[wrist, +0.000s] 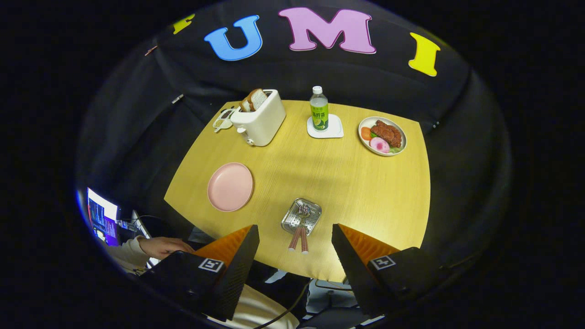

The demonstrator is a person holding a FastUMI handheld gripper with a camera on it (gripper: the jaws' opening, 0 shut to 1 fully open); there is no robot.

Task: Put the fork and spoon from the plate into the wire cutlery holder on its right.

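Wide apart and holding nothing, the claw [295,249] hangs high above the near edge of the wooden table [356,192]. At nine o'clock from it, a person's hand [162,246] rests beside a lit screen [103,217]. At eleven o'clock lies the pink plate [230,186], bare. Farther off at eleven stands a white toaster [261,119] with bread in it. Just ahead of the fingers, at twelve, sits the wire cutlery holder [300,216], the fork and spoon [299,237] standing in it, handles toward the claw. Far at twelve a bottle [319,109] stands on a white coaster [325,128]; at one o'clock, a plate of food [382,135].
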